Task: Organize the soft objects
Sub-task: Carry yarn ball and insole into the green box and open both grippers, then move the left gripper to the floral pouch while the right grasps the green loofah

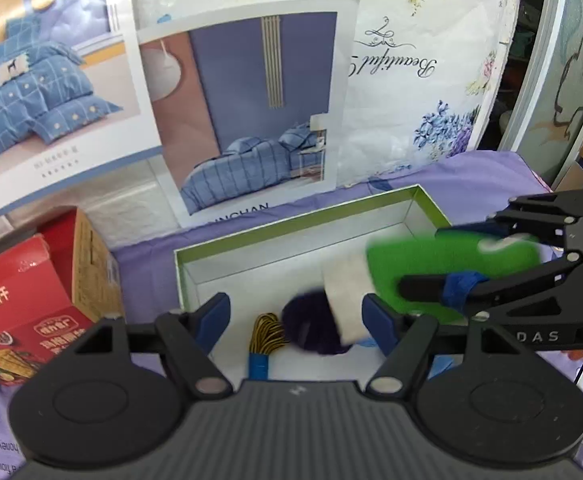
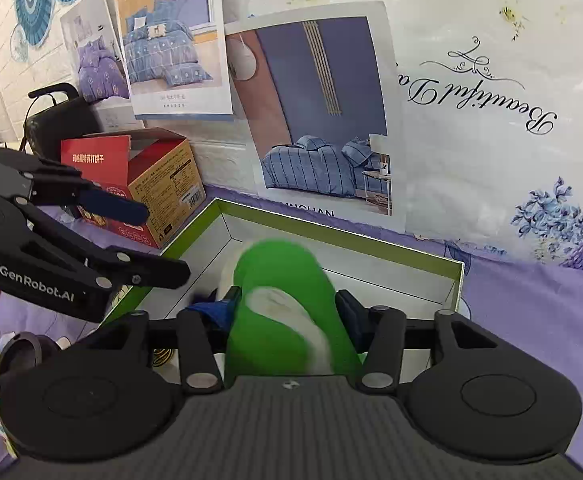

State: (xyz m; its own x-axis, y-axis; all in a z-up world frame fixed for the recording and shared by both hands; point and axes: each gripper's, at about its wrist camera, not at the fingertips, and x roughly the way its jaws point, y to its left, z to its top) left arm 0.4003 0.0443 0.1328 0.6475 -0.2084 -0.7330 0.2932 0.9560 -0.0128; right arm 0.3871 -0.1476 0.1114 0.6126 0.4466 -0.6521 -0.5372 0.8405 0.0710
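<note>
Box [image 1: 227, 242] holds dark pompom [image 1: 311, 326] and yarn [image 1: 267, 334] — partly filled. Right tool [image 2: 287, 304] parted around green sponge [image 2: 287, 300], blurred over the box; left tool [image 1: 295, 316] released, empty.

2 wrist fisheyes, close, sharing box [image 1: 291, 232]

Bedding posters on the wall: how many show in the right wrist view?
3. The purple-bedding poster at far left, the Sweet DAY poster beside it, the large poster behind the box. More may lie outside the frame.
</note>
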